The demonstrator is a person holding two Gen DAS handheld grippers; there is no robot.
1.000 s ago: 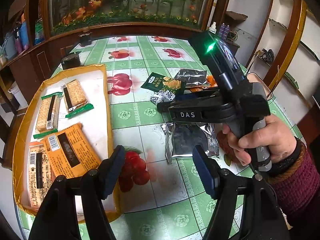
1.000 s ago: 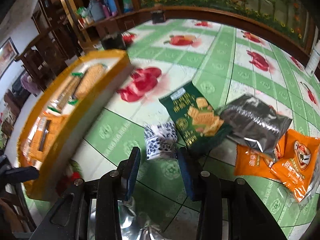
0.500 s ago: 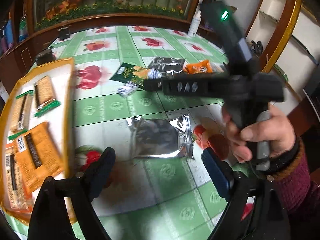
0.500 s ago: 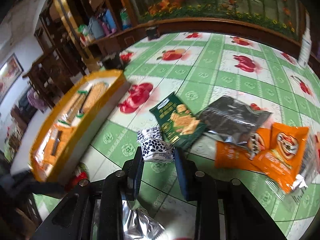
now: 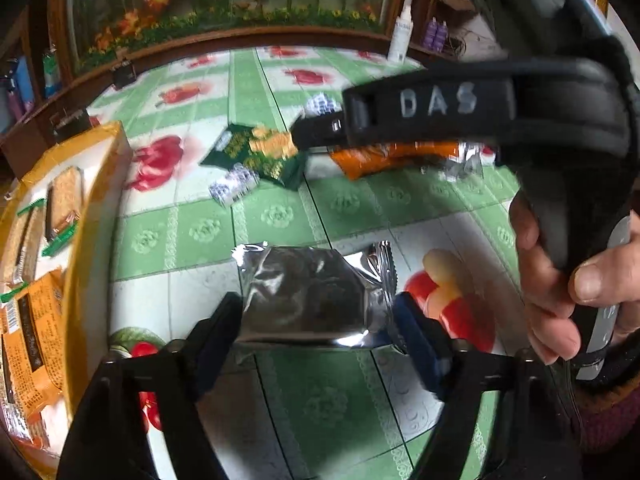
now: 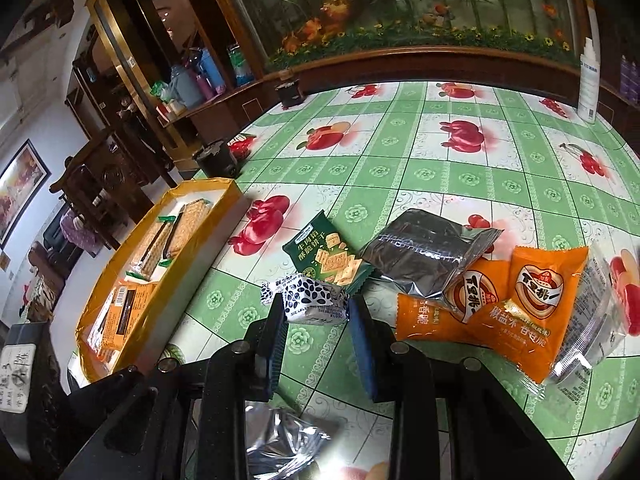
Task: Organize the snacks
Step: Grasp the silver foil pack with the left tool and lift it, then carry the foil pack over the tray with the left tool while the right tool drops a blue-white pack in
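Observation:
A silver foil packet (image 5: 308, 296) lies on the green fruit-print tablecloth, right between the fingers of my left gripper (image 5: 318, 316). Its jaws are closing, with one pad at each end of the packet. My right gripper (image 6: 316, 316) is shut on a small white packet with black spots (image 6: 314, 300) and holds it above the table. The left wrist view shows that same packet (image 5: 320, 104) raised in the right gripper (image 5: 320, 124). A second spotted packet (image 5: 234, 186) lies on the cloth. At the left stands a yellow-rimmed tray (image 6: 224, 216) with biscuit packs and orange packs in it.
A green cracker packet (image 6: 324, 260), a dark foil bag (image 6: 424, 256), two orange packets (image 6: 532, 300) and a clear wrapper (image 6: 592, 320) lie clustered ahead of the right gripper. A white bottle (image 6: 588, 80) stands at the far right edge. A hand (image 5: 560, 280) grips the right handle.
My left gripper came down and forward until its fingers flank the silver packet. My right gripper closed on the spotted packet and raised it off the cloth.

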